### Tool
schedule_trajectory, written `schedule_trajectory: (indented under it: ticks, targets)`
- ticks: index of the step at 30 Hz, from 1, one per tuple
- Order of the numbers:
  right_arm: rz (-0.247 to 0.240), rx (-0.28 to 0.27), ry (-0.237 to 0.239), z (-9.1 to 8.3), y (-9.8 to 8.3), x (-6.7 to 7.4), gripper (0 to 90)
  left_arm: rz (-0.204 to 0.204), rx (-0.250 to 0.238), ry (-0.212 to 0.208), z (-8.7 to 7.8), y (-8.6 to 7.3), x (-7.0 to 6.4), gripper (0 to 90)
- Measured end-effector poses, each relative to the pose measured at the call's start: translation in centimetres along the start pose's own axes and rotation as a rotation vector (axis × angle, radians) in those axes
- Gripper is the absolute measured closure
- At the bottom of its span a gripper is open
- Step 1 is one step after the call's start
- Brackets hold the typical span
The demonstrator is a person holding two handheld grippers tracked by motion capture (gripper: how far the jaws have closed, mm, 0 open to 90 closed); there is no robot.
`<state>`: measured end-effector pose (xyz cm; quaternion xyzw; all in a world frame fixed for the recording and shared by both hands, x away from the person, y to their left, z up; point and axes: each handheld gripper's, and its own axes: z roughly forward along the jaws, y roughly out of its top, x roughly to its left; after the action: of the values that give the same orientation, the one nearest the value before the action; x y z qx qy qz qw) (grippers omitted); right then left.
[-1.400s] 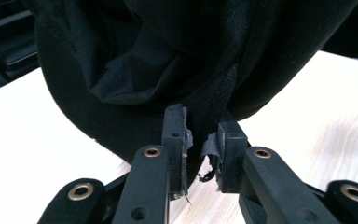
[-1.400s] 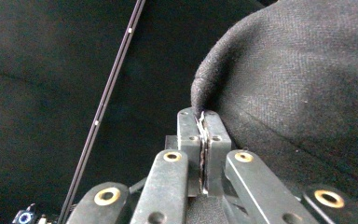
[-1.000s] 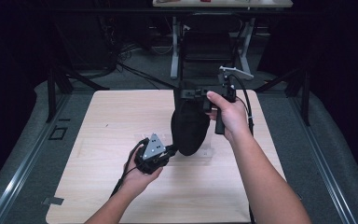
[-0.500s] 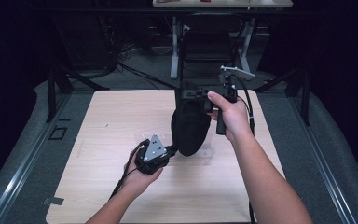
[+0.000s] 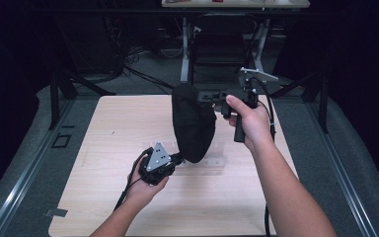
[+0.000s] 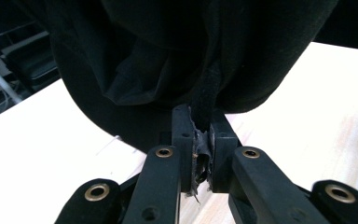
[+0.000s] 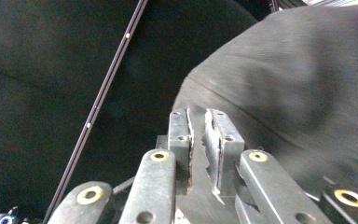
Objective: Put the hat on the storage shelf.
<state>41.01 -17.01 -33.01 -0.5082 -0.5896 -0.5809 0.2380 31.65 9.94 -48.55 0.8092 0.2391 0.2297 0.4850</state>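
Observation:
A black cloth [image 5: 193,123] hangs above the middle of the wooden table [image 5: 103,128], stretched between both grippers. My right gripper [image 5: 203,95], held sideways by a hand at the upper right, is shut on the cloth's top edge. In the right gripper view the jaws [image 7: 198,126] stand almost together against the cloth [image 7: 298,70]. My left gripper [image 5: 180,158], lower and nearer the person, is shut on the cloth's bottom edge. In the left gripper view a fold of cloth [image 6: 168,56] is pinched between the fingertips [image 6: 200,126].
Bare tabletop lies to the left and front of the cloth. Grey floor mats [image 5: 24,148] flank the table on both sides. Behind the far edge stand metal desk legs [image 5: 185,49] and dark cables on the floor.
The cloth's top and the right gripper have shifted slightly up and left. The left gripper has hardly moved.

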Motion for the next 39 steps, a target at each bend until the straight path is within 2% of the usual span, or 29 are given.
schedule_trajectory:
  ticks: [1,2,5,8,10,11,17,18,26,29,39]
  targets:
    - [0.002,-0.003,0.001,-0.2,0.0,0.0,80.7,-0.009,-0.001,-0.004,0.0,-0.1,0.1,84.8]
    - [-0.005,0.029,0.016,-0.6,0.1,-0.2,80.7,-0.011,0.002,-0.004,-0.1,-0.1,0.3,84.9]
    - [-0.009,0.071,0.033,-1.4,0.3,-0.5,80.8,-0.018,-0.002,0.0,-0.3,-0.3,0.5,84.9]
    - [-0.016,0.092,0.001,-2.0,0.4,-0.6,81.1,-0.022,-0.005,0.0,-0.4,-0.5,0.7,85.0]
    - [-0.001,0.04,-0.007,-2.0,0.2,-0.7,81.1,-0.023,-0.002,-0.001,-0.5,-0.7,0.8,85.0]
    - [-0.003,0.031,-0.01,-2.1,0.2,-0.7,81.1,-0.027,-0.005,0.002,-0.5,-0.8,0.8,85.0]
    - [-0.01,0.02,-0.019,-2.8,0.1,-0.6,80.4,-0.051,-0.008,-0.003,-0.6,-1.4,1.2,85.1]
    - [-0.004,-0.032,-0.018,-2.7,-0.1,-0.5,80.4,-0.058,-0.015,-0.001,-0.6,-1.5,1.3,85.1]
    - [-0.01,-0.038,-0.026,-3.2,-0.1,-0.5,80.2,-0.108,0.005,-0.003,-0.5,-2.9,1.9,84.9]
    - [-0.01,-0.046,-0.026,-3.4,-0.1,-0.6,80.2,-0.133,-0.002,-0.01,-0.4,-3.6,2.2,84.9]
    - [-0.005,-0.062,-0.05,-4.4,-0.7,-1.6,79.1,-0.134,0.01,-0.025,-0.5,-4.4,2.2,84.7]
